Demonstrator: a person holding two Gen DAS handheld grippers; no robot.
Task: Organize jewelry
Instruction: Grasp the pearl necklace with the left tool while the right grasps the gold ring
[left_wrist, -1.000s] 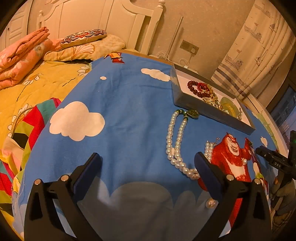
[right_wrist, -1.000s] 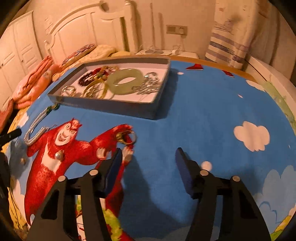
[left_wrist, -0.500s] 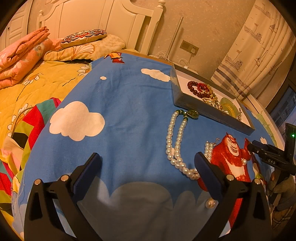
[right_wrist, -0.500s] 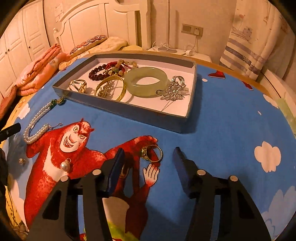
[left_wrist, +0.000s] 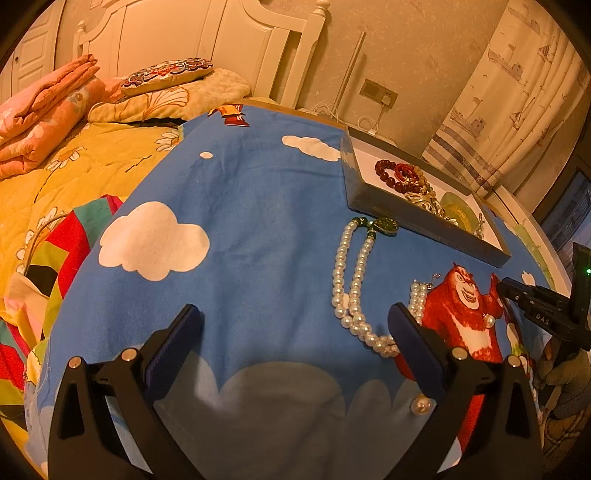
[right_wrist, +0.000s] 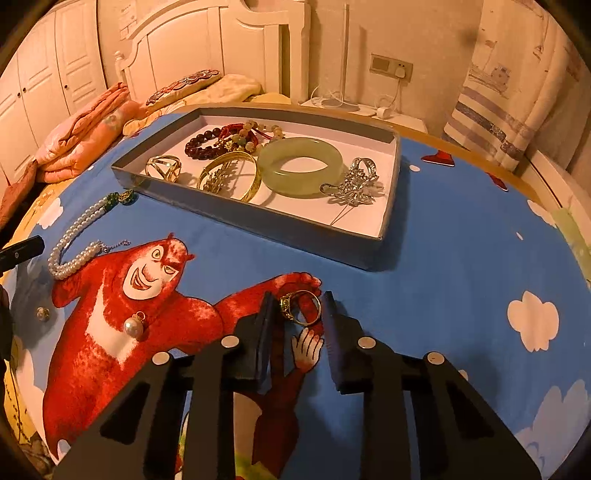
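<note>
The right tongs (right_wrist: 298, 309), low in the middle of the right wrist view, are closing around a gold ring (right_wrist: 300, 307) that lies between the two pads on the blue cartoon cloth (right_wrist: 443, 266); whether the pads already press on it cannot be told. Just above them, in the upper middle, stands the grey tray (right_wrist: 266, 225), holding a green jade bangle (right_wrist: 300, 170), a gold bangle (right_wrist: 236, 173), a silver brooch (right_wrist: 352, 182) and dark red beads (right_wrist: 201, 146). Left of the tongs a loose pearl pendant (right_wrist: 133, 326) rests on the printed red bear (right_wrist: 110, 332), and a pearl necklace (right_wrist: 74, 236) curves at the left edge. The left tongs (left_wrist: 293, 332) stand wide open and empty over the cloth, at the bottom of the left wrist view, the pearl necklace just beside the right-hand pad
</note>
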